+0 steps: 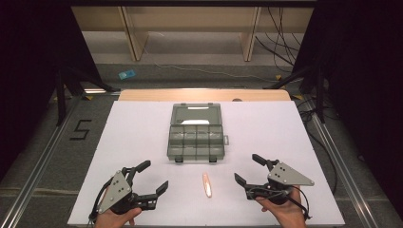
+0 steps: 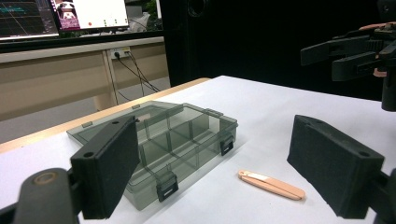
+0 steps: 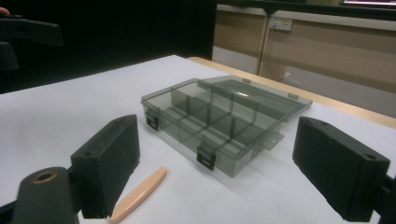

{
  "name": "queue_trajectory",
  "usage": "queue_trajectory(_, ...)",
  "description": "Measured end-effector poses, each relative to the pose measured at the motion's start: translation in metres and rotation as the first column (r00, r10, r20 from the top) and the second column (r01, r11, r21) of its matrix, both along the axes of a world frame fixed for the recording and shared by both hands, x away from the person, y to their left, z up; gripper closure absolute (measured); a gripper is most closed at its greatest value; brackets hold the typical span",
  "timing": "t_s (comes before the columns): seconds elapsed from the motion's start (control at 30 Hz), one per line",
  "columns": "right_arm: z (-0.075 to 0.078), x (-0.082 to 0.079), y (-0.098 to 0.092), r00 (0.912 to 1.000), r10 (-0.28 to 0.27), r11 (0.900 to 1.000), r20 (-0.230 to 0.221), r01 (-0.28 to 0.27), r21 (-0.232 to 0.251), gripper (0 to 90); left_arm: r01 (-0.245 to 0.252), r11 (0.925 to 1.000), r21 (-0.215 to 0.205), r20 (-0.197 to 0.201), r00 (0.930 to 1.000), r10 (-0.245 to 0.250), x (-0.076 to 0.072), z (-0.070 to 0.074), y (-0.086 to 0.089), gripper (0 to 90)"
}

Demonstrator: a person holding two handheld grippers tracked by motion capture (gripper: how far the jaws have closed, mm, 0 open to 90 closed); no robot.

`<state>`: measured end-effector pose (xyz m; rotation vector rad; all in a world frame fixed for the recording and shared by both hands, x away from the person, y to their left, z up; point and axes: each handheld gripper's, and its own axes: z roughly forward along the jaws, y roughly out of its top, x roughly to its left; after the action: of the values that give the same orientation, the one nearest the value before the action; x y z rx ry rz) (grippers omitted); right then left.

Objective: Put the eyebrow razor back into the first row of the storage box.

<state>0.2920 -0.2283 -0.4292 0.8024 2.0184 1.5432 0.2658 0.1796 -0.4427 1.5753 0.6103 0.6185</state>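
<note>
Both hand-held grippers (image 1: 152, 178) (image 1: 246, 168) agape, empty, flanking peach clip (image 1: 207, 185) before open organizer box (image 1: 196, 132); thin clip risks skidding on surface (image 1: 138, 137) if pinched askew

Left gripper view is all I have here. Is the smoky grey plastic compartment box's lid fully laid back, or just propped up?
Observer: Laid back flat. In the high view the lid lies open on the white table cover, on the far side of the smoky grey plastic compartment box.
Operator: Anything in the compartments?
Observer: The ones in sight from above look empty.
Operator: Where is the slim peach-coloured stick relative to both tools?
Observer: The stick lies roughly midway between the left hand-held gripper and the right hand-held gripper, pointing toward the box. Both stand open and touch nothing.
</note>
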Motion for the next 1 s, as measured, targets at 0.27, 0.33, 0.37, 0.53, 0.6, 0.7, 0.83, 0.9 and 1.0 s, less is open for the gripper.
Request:
queue_trajectory(0.27, -0.001, 0.0, 0.001, 0.9999, -0.009, 1.0, -0.006, 0.009, -0.007, 15.9, 0.0, 1.0, 0.0, 0.001, 1.0, 0.0, 0.0, 0.0, 0.0, 15.8)
queue_trajectory(0.33, -0.001, 0.0, 0.002, 1.0, -0.005, 1.0, -0.002, 0.004, -0.008, 15.9, -0.001, 1.0, -0.001, -0.001, 1.0, 0.001, 0.0, 0.0, 0.0, 15.8)
queue_trajectory(0.37, -0.001, 0.0, 0.002, 0.9999, -0.006, 1.0, -0.011, 0.006, -0.009, 16.0, 0.0, 1.0, 0.001, 0.001, 1.0, 0.0, 0.0, 0.0, 0.0, 15.8)
queue_trajectory(0.53, 0.0, -0.001, 0.002, 1.0, -0.005, 1.0, -0.009, 0.005, -0.016, 16.1, 0.001, 1.0, 0.005, 0.004, 1.0, -0.001, 0.0, 0.0, 0.0, 15.8)
queue_trajectory(0.6, 0.002, -0.001, 0.001, 0.9999, -0.015, 0.999, -0.007, 0.015, -0.038, 16.6, 0.001, 1.0, 0.005, 0.003, 1.0, -0.001, 0.0, 0.0, 0.0, 15.8)
queue_trajectory(0.7, 0.003, -0.001, 0.0, 0.9998, -0.022, 0.999, 0.003, 0.022, -0.039, 19.3, 0.0, 1.0, 0.004, 0.004, 1.0, 0.0, 0.0, 0.0, 0.0, 15.8)
queue_trajectory(0.83, 0.006, 0.0, -0.002, 0.9995, -0.026, 0.999, -0.016, 0.026, -0.032, 19.6, 0.001, 1.0, 0.005, 0.004, 1.0, -0.001, 0.0, 0.0, 0.0, 15.8)
queue_trajectory(0.9, 0.007, -0.001, -0.002, 0.9993, -0.029, 0.999, -0.024, 0.028, -0.039, 20.0, 0.001, 1.0, 0.006, 0.004, 1.0, -0.001, 0.0, 0.0, 0.0, 15.8)
queue_trajectory(1.0, 0.011, 0.0, -0.001, 1.0, -0.005, 0.996, -0.002, 0.004, -0.084, 21.2, -0.001, 1.0, 0.005, 0.005, 1.0, 0.001, 0.0, 0.0, 0.0, 15.8)
